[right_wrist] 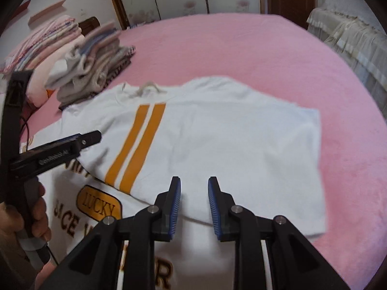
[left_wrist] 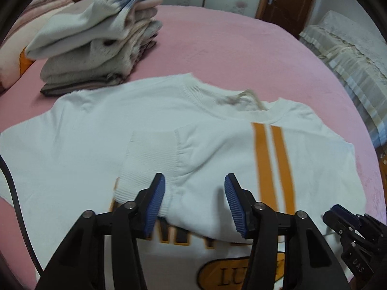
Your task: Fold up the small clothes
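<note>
1. You are working a white sweatshirt (left_wrist: 96,130) of soft matt knit cloth, ribbed at its cuff (left_wrist: 147,159).
2. Its orange stripes (right_wrist: 135,145) are looking smooth and flat.
3. The pink bed cover (right_wrist: 241,48) is showing a fuzzy nap.
4. Your left tool (left_wrist: 194,203) is showing ridged blue pads (left_wrist: 154,205), matt black plastic and metal pins.

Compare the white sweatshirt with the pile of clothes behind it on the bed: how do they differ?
The white sweatshirt lies spread out, only partly folded; the pile of clothes is stacked in layers. The sweatshirt is white with two orange stripes; the pile is mostly grey, beige and pink. Both rest on the pink bed cover.
</note>
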### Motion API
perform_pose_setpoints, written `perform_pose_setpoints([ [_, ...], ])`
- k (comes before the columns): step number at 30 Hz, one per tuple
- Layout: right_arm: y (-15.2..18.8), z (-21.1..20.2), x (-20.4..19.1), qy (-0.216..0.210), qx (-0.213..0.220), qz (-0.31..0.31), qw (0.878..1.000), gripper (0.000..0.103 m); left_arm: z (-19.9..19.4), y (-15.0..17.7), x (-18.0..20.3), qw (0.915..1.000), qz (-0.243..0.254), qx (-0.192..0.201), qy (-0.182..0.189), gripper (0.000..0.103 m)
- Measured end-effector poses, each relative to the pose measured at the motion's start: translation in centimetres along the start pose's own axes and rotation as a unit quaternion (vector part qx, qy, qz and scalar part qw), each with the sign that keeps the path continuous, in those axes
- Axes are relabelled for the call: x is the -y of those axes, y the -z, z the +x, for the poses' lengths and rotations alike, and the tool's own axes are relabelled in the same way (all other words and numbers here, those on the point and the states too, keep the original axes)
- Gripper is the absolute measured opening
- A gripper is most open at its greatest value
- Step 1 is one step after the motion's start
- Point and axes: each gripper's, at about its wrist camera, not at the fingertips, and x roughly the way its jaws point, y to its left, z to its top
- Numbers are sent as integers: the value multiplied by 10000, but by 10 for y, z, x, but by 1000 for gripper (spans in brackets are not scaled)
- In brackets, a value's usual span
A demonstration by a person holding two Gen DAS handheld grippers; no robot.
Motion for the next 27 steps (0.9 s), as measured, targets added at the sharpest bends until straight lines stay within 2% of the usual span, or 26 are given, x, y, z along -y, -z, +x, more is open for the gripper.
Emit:
perform_pose_setpoints([
  [2,7,4,11,59,-44,136,9999,14,4,2,-10,10000,-49,-61,-2,36],
  [3,11,2,20,122,-28,203,9997,11,3,3,-14,10000,-40,-57,5,36],
  [7,31,-19,66,831,38,369,9958,11,3,3,-27,10000,30,-5,-50,36],
  [8,36,-22,78,876,24,437,9952,10,3,3,-30,10000,14,-3,-26,35],
  [9,42,-26,92,787,-9,545,9954,0,4,3,-32,10000,-12,-4,25,35],
  [12,49,-28,107,603,-59,646,9961,0,7,5,-33,10000,2,5,31,35],
  [16,46,-22,99,784,-163,624,9948,0,9,5,-28,9999,122,-17,-99,35],
  [18,39,-24,94,825,-211,653,9942,0,2,0,-25,9997,177,-66,-126,35],
  [20,27,-36,89,598,-63,681,9959,0,-14,-8,-21,9996,229,123,-100,38],
  [21,18,-43,85,494,80,643,9967,3,-21,-12,-19,9994,245,244,-46,41],
  [23,-2,-49,77,334,234,502,9979,4,-30,-24,-15,9988,173,453,36,54],
  [27,-52,-17,47,-138,166,128,9997,4,-16,-44,-4,9989,3,394,252,54],
])
